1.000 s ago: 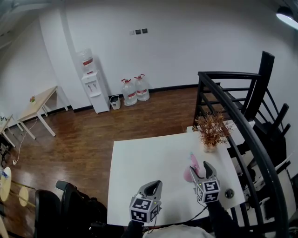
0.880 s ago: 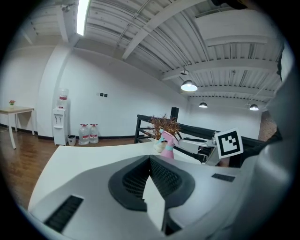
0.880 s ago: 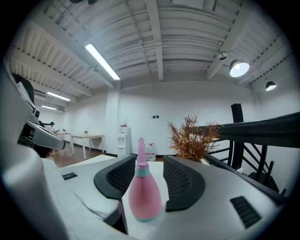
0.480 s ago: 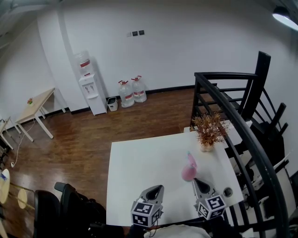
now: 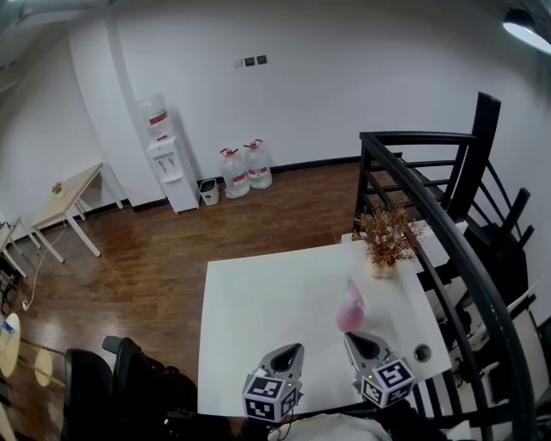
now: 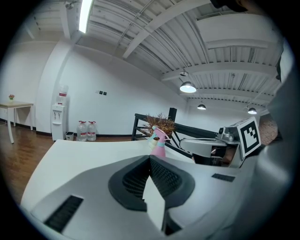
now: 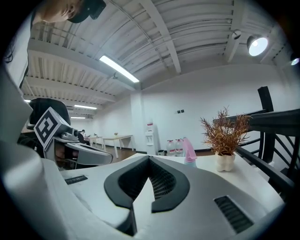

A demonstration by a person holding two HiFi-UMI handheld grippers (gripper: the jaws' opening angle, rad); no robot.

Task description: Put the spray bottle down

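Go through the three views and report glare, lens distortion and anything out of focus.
Head view: even light, a ceiling lamp glaring at top right, fisheye bowing the black railing; the pink spray bottle reads sharp. Left gripper view: black round vignette, a strip light blown out. Right gripper view: same vignette, a spot lamp flaring, the plant crisp.

- Left gripper [image 6: 150,158], jaws pressed together, nothing between, short of upright pink spray bottle [image 6: 160,144].
- Dried plant [image 6: 160,123] just behind spray bottle.
- Right gripper [image 6: 183,141] right of spray bottle, apart.
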